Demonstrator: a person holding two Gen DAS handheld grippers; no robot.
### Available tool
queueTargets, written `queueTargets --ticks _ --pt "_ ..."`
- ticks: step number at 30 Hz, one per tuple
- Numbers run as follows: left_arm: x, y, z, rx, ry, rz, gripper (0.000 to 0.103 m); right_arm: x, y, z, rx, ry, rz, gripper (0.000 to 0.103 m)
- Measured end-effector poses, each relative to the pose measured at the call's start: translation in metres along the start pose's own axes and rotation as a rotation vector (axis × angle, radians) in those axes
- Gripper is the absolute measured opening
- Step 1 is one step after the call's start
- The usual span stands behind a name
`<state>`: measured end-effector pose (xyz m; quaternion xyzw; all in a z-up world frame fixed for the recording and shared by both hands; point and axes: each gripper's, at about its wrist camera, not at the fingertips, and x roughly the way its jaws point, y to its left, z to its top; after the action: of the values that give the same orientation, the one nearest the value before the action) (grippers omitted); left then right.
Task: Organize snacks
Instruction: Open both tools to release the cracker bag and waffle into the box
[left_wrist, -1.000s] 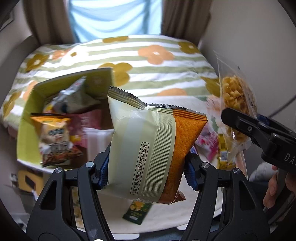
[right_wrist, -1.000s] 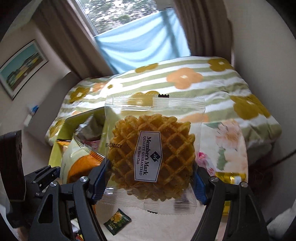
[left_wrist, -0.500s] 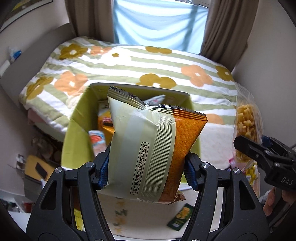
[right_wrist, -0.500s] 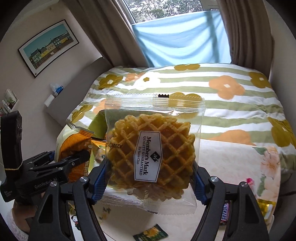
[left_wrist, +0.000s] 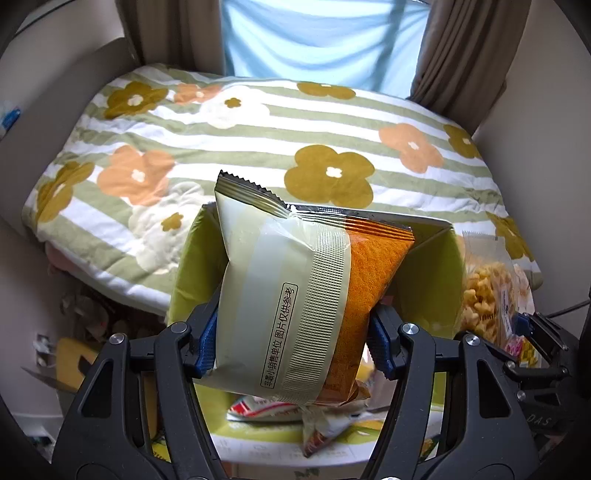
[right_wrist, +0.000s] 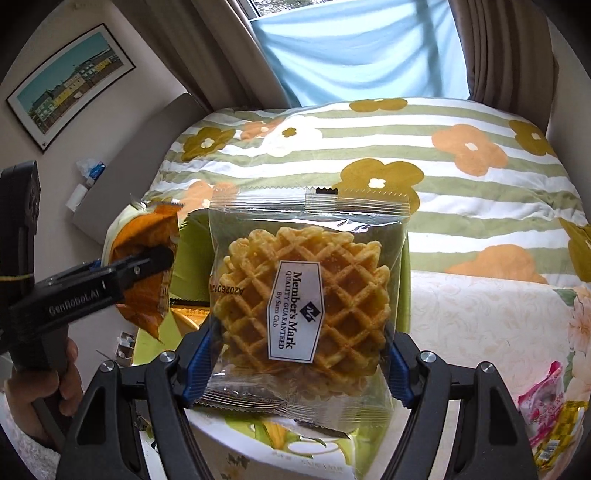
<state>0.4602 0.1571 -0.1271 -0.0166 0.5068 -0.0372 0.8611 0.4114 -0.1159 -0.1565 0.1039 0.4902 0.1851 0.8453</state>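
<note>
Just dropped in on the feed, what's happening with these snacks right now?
A person is sorting snacks into a green box at the foot of a flowered bed. The left claw is clamped on a cream-and-orange snack bag, held over the open box, where a few packets already lie. The right claw grips a clear-wrapped waffle just beside it. More snacks lie on the table to the right.

Bed and bench with the items resting on them.
A bed (right_wrist: 424, 155) is covered by a striped floral quilt (left_wrist: 229, 140). On the adjoining bench (right_wrist: 480, 321), a green box (left_wrist: 188, 280) is seen at the left and pink and yellow snack packets (right_wrist: 546, 417) at the right edge.
</note>
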Motion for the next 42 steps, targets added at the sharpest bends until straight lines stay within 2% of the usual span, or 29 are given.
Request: queueTargets --ticks 2,4,7,10,15,23,24,26,28,33,42 --pt "0.011 0.003 0.007 0.019 0.018 -0.005 0.062 0.006 0.004 0.001 0.009 0.011 -0.010 0.073" --pt "0.018 0.004 0.009 0.024 0.031 -0.005 0.067 0.011 0.004 0.001 0.020 0.016 -0.016 0.073" --pt "0.019 0.006 0.009 0.043 0.001 -0.001 0.103 0.016 0.004 0.001 0.038 0.020 -0.029 0.073" --pt "0.011 0.005 0.001 0.064 -0.027 0.002 0.103 0.019 0.004 0.001 0.048 0.032 -0.058 0.073" --pt "0.006 0.017 -0.026 -0.001 -0.018 -0.031 0.103 0.022 0.000 -0.010 0.044 0.053 -0.097 0.073" --pt "0.007 0.031 -0.054 -0.039 0.015 -0.027 0.103 0.030 0.010 -0.005 0.000 0.052 -0.080 0.073" --pt "0.007 0.032 -0.057 -0.043 0.015 -0.029 0.103 0.032 0.014 -0.003 -0.019 0.046 -0.091 0.074" --pt "0.005 0.036 -0.062 -0.053 0.017 -0.025 0.103 0.036 0.019 -0.002 -0.045 0.039 -0.114 0.083" --pt "0.003 0.039 -0.065 -0.060 0.017 -0.025 0.103 0.038 0.022 -0.004 -0.060 0.022 -0.120 0.099" --pt "-0.003 0.041 -0.075 -0.061 0.008 -0.014 0.103 0.029 0.022 -0.012 -0.083 0.001 -0.164 0.100" --pt "-0.014 0.028 -0.083 -0.044 -0.013 -0.027 0.103 0.013 0.014 -0.024 -0.065 0.022 -0.158 0.100"
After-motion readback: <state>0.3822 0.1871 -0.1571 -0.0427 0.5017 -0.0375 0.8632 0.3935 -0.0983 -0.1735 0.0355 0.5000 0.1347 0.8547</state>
